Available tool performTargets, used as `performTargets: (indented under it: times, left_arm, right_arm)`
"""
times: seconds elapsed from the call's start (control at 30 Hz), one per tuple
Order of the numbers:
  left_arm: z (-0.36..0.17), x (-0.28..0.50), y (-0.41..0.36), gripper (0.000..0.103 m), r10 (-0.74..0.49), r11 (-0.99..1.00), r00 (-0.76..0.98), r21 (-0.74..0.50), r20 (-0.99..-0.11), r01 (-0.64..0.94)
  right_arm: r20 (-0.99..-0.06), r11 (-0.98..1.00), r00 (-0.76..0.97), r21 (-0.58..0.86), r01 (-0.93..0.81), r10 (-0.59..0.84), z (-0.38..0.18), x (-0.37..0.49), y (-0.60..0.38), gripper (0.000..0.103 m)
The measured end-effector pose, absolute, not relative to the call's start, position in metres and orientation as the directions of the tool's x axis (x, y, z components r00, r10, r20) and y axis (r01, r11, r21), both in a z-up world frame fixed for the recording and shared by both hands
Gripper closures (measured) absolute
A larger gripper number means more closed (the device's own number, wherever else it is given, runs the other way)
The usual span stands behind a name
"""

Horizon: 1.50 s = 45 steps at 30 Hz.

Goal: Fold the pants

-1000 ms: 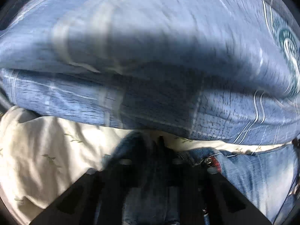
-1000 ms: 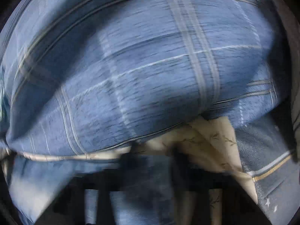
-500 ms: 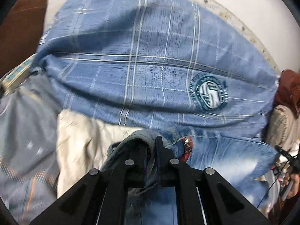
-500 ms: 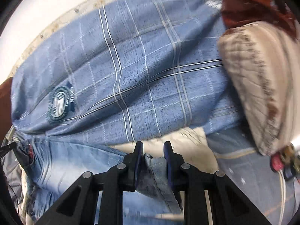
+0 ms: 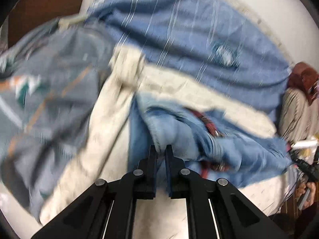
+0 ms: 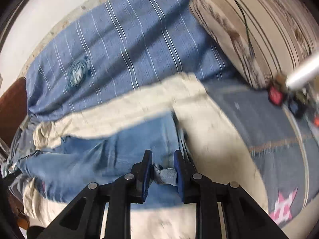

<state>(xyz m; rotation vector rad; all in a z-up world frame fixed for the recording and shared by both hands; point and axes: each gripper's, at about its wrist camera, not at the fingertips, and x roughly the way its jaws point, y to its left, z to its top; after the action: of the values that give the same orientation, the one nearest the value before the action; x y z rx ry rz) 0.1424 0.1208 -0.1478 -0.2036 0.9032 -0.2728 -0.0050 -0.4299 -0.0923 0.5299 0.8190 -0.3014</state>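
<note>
Cream bedding [image 5: 111,131] covers the bed, with a blue plaid blanket [image 5: 179,29] bunched along its far edge against the white wall and a grey-blue printed quilt [image 5: 49,83] toward the left side; both views are motion-blurred. On the cream bedding lie the light-blue jeans [image 5: 179,133], rumpled, with a red-trimmed waistband or belt showing near the middle of the heap in the left wrist view. The left gripper [image 5: 160,149] has its jaws drawn nearly together, leaving only a narrow slit, and a fold of the denim is pinched between the tips. The right gripper [image 6: 162,159] stands with its jaws parted wider, the blue pads on either side of a small bunched flap of the jeans [image 6: 119,139]; the flap sits between them, but whether the pads press it or merely flank it cannot be told. A beige striped pillow [image 6: 259,20] lies at the bed's far right corner, beside the plaid blanket [image 6: 129,39].
</note>
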Motion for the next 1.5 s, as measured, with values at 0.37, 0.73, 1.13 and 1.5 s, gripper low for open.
performTargets:
  times: [0.37,0.73,1.13,1.5]
  left_arm:
    - [-0.122,0.124,0.084,0.094,-0.214,0.975,0.667,-0.112,-0.713,0.193]
    - [-0.094,0.115,0.057,0.074,-0.098,0.995,0.837,-0.056,-0.538,0.080]
    - [-0.107,0.091,0.043,0.044,-0.019,0.999,0.928,0.022,-0.372,0.030]
    - [-0.172,0.131,0.019,0.042,0.015,0.988,0.764,0.126,-0.645,0.088]
  right_arm:
    - [-0.670,0.715,0.740,0.545,0.439,0.056,-0.097,-0.057,-0.480,0.033]
    - [-0.702,0.633,0.678,0.631,0.448,0.219,-0.146,0.053,-0.497,0.025]
    - [-0.680,0.825,0.728,0.356,0.439,-0.094,-0.082,0.068,-0.448,0.084]
    - [-0.702,0.467,0.707,0.598,0.651,-0.085,-0.159,0.027,-0.520,0.056]
